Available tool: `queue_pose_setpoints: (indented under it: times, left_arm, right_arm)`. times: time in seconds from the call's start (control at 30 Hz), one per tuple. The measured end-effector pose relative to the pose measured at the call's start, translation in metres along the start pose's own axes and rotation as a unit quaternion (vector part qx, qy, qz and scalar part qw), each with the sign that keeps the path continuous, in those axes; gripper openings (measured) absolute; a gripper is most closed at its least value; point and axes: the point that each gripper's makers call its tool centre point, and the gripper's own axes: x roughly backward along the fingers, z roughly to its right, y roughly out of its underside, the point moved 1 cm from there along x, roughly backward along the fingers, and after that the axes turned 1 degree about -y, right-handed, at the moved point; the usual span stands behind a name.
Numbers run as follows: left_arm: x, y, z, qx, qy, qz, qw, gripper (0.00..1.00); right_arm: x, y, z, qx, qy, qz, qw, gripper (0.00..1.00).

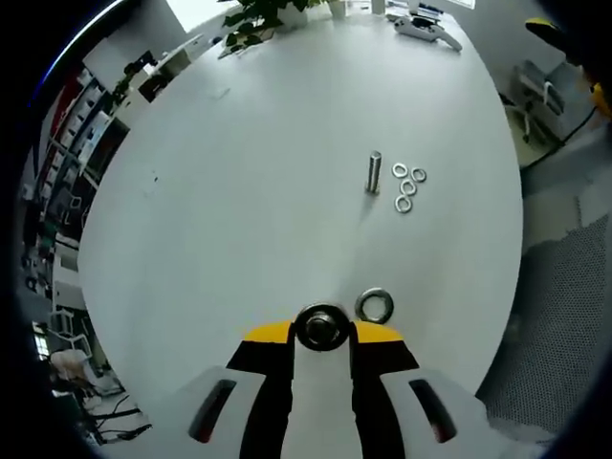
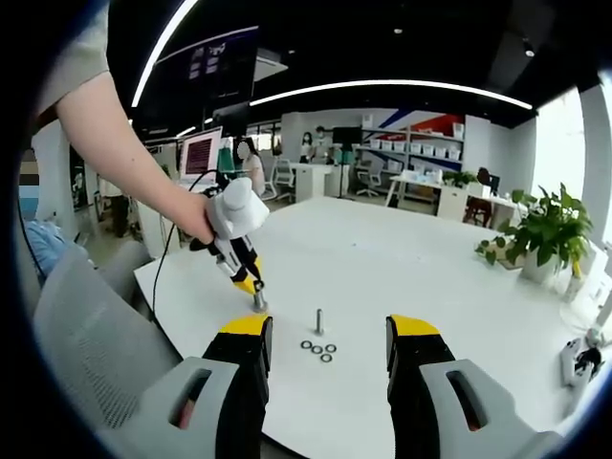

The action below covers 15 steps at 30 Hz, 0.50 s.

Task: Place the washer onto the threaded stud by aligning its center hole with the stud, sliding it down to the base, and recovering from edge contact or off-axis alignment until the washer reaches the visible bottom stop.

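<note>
Left gripper view shows your left gripper (image 1: 322,330) pinching a round silver metal washer (image 1: 322,327), well apart from the upright silver threaded stud (image 1: 374,172). Your right gripper (image 2: 328,344) hangs wide apart, holding nothing. Come down tilted and the washer could catch the stud's top.

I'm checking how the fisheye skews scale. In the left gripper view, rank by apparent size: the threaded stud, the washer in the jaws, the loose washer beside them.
1. Washer in the jaws
2. Loose washer, nearly alike
3. Threaded stud, farther away, so unsure
</note>
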Motion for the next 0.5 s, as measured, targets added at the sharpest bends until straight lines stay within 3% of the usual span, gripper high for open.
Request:
queue_pose_setpoints:
  times: [0.17,0.3,0.5]
  left_arm:
    - [-0.003,0.001,-0.002,0.018,0.006,0.003,0.9998,0.20]
    - [0.004,-0.008,-0.002,0.047,0.014,0.039,0.9981,0.15]
    - [0.015,-0.007,-0.006,0.073,0.010,0.077,0.9943,0.17]
  right_arm:
    - [-0.002,0.003,-0.003,0.008,-0.005,-0.009,0.9999,0.50]
    - [-0.004,0.006,-0.006,0.016,-0.009,-0.019,0.9997,0.50]
    - [-0.006,0.011,-0.010,0.030,-0.013,-0.036,0.9988,0.51]
